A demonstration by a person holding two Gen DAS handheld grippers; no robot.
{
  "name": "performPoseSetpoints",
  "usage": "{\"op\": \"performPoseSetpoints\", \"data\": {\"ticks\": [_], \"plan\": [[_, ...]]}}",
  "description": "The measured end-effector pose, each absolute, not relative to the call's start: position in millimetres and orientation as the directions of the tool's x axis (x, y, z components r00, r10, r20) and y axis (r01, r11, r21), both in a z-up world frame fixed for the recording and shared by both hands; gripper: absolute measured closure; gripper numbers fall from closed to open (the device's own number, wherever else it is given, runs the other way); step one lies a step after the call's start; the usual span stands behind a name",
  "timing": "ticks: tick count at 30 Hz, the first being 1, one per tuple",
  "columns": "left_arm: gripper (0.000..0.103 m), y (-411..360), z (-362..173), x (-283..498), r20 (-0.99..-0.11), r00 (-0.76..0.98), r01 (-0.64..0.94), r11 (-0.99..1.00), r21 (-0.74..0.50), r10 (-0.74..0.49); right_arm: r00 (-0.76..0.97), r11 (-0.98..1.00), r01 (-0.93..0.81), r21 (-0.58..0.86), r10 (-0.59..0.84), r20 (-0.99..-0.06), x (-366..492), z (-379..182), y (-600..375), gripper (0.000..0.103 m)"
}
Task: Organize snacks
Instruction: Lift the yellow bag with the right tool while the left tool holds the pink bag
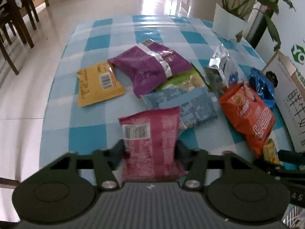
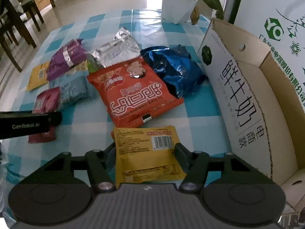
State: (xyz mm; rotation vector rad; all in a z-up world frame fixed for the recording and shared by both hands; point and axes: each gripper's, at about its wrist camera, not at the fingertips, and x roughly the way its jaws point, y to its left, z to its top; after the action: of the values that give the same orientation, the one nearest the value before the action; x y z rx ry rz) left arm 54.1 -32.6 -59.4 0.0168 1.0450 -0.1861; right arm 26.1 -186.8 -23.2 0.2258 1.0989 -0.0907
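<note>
At the near worktop point(image 1: 91, 133) edge, the left gripper's point(image 1: 150, 148) fingers clamp the pink packet point(image 1: 152, 133); the right gripper's point(image 2: 145, 150) fingers clamp a yellow packet point(image 2: 148, 152), just beside the cardboard box point(image 2: 266, 87) on the right. Farther off lie the other packets, with bare checked cloth beyond to the far edge.

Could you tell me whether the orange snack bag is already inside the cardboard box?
No, the orange snack bag lies flat on the checked tablecloth, beside the open cardboard box and outside it.

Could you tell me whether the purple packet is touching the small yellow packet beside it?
Touching: the left wrist view shows the purple packet overlapping the yellow packet's corner.
</note>
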Motion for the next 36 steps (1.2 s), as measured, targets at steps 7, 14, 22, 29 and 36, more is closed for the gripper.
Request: {"op": "performPoseSetpoints", "data": {"ticks": [7, 14, 22, 29, 36], "plan": [[0.053, -21, -45, 44, -0.838, 0.512, 0.15, 0.98, -0.131, -0.19, 0.499, 0.963, 0.196, 0.187, 0.066, -0.864, 23, -10, -192, 0.049], [0.053, -20, -38, 26, -0.823, 0.531, 0.17, 0.977, -0.132, -0.203, 0.524, 0.943, 0.216, 0.255, 0.108, -0.845, 17, -3, -202, 0.058], [0.053, -18, -37, 12, -0.824, 0.532, 0.158, 0.979, -0.128, -0.194, 0.524, 0.929, 0.187, 0.319, 0.18, -0.832, 2, -3, -214, 0.014], [0.053, -22, -35, 12, -0.815, 0.535, 0.173, 0.973, -0.151, -0.221, 0.495, 0.927, 0.227, 0.298, 0.154, -0.855, -4, -24, -222, 0.009], [0.053, -26, -34, 11, -0.812, 0.536, 0.19, 0.97, -0.152, -0.232, 0.488, 0.957, 0.134, 0.259, 0.164, -0.857, 5, -39, -210, 0.001]]}}
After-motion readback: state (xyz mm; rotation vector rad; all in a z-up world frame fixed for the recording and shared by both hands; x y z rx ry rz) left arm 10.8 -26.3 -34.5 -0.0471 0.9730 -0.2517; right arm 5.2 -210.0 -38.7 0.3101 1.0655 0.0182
